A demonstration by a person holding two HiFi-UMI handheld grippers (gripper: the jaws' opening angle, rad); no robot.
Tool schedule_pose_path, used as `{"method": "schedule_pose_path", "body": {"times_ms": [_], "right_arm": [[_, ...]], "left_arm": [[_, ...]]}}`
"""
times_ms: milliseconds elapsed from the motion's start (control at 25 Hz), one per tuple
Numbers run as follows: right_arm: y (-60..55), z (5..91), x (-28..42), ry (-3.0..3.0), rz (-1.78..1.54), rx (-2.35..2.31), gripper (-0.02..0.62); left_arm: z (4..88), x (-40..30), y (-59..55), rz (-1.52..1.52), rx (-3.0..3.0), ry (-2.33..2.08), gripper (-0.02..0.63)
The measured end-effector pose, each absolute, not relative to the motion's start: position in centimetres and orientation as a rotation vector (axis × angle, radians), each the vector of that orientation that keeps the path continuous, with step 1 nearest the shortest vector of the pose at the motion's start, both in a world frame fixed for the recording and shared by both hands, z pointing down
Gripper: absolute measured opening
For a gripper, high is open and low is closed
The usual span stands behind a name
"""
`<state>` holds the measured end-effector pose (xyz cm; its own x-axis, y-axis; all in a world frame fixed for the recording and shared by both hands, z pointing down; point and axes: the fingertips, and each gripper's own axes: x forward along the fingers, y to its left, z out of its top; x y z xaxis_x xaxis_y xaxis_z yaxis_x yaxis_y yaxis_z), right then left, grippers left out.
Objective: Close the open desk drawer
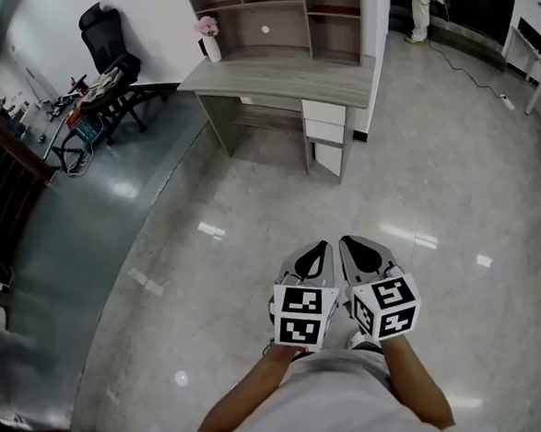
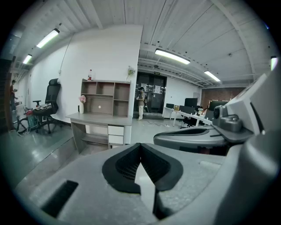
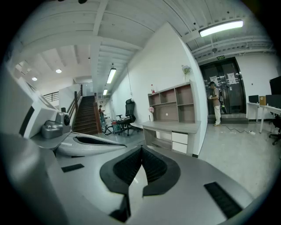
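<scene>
Left gripper (image 1: 321, 249) and right gripper (image 1: 350, 245) are both closed tight and empty, side by side at six o'clock above the floor (image 1: 209, 261). At twelve o'clock, well apart, stands the counter (image 1: 279, 76), its drawers (image 1: 324, 122) under the right end.

Long ceiling lights (image 2: 172, 56) are giving bright, even, cool light. On the glossy floor (image 1: 250, 193) they are glinting back as small white glare patches, several across its middle and one near its right edge. The floor's left edge is lying dimmer, and a soft shadow is sitting under the desk (image 1: 279, 79). Both gripper views are bulging like fisheyes, with black corners and bent walls. The left gripper (image 2: 140, 145) and right gripper (image 3: 141, 148) are showing slightly soft up close, while far things are reading sharp.
</scene>
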<state>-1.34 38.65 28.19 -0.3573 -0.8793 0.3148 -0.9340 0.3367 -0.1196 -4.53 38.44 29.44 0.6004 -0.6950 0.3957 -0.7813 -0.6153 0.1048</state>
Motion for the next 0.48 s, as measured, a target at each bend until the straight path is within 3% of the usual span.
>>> {"method": "schedule_pose_path", "body": {"times_ms": [480], "right_arm": [[36.9,28.0,-3.8,-2.393,0.412,1.652,0.000]], "left_arm": [[29.8,-7.5,36.7,0.425,2.542,-1.199,0.002]]}}
